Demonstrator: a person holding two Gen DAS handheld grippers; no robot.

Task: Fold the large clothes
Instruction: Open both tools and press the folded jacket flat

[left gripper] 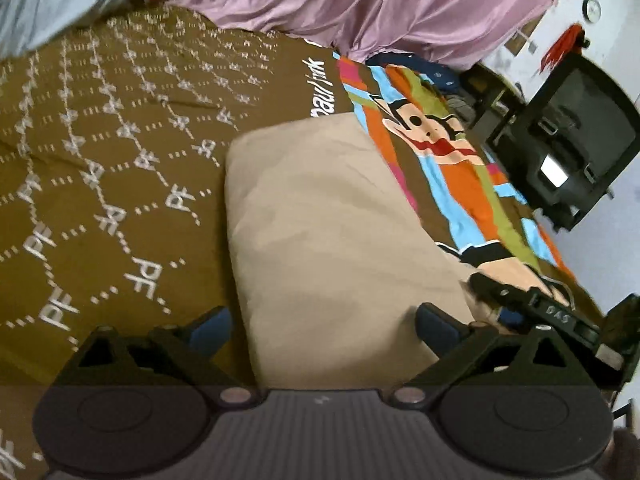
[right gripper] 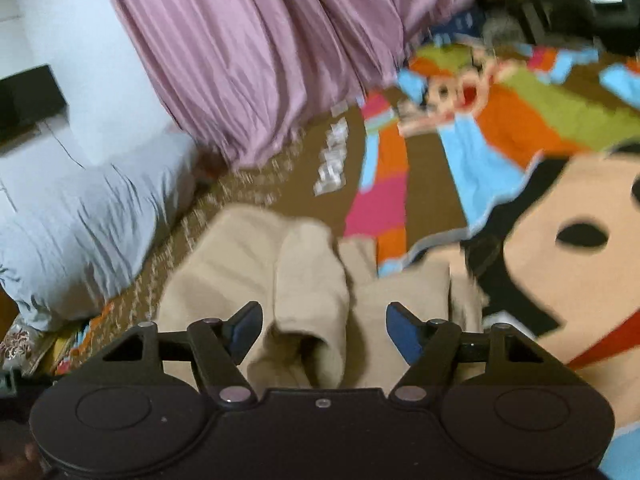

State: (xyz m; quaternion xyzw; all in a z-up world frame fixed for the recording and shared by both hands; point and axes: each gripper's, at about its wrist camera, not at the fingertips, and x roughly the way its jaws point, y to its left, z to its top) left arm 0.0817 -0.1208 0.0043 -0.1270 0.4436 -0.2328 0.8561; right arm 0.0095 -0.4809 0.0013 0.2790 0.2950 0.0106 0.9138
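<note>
Under me spreads the brown bedspread (left gripper: 120, 152), its white lettering running in rows and a bright cartoon monkey panel (left gripper: 440, 152) along its far side. Behind it a pink curtain (left gripper: 380, 4) hangs down to the bed's edge, and a pale blue pillow (right gripper: 80, 216) lies off to one side. A dark stand with a screen (left gripper: 568, 140) sits on the floor past the bed. The beige garment (left gripper: 332, 232), folded into a thick pad, lies on the bedspread beside the monkey panel. My left gripper (left gripper: 322, 326) hangs over its near end, jaws spread wide and touching nothing. My right gripper (right gripper: 322, 326) has its jaws parted; the garment's bunched folds lie between them, unpinched.
</note>
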